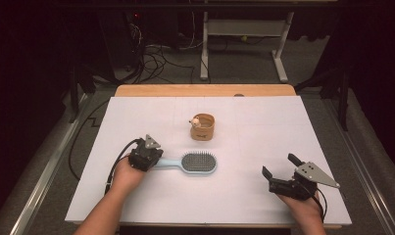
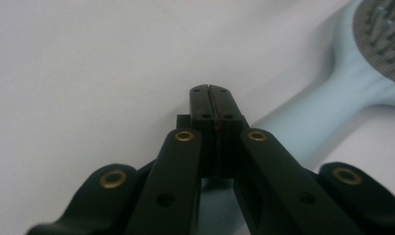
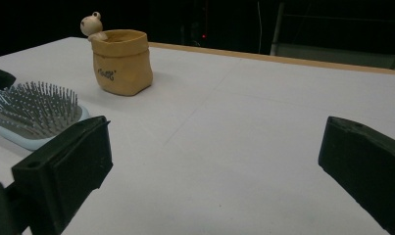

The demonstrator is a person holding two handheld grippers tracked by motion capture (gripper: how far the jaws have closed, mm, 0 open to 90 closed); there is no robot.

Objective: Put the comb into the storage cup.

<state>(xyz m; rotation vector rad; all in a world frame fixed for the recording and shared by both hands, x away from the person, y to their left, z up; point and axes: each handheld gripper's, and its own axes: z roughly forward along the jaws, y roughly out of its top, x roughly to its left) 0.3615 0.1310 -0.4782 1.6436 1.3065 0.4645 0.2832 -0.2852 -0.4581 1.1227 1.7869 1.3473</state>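
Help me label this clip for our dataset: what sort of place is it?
Probably a lab or recording workspace, not a home: a table under a white sheet, cables strewn over the floor behind it, dark surroundings, and a person working a hand-held gripper beside a hairbrush.

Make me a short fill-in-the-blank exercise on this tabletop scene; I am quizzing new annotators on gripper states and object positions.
1. The left gripper has its jaws ____ beside the handle of the light blue plastic hairbrush.
2. The right gripper has its jaws ____ and holds nothing.
3. The hairbrush lies with its bristles facing ____.
4. The small tan sack-shaped pot stands ____ the hairbrush, seen from the person's side.

Missing words: shut; open; up; beyond
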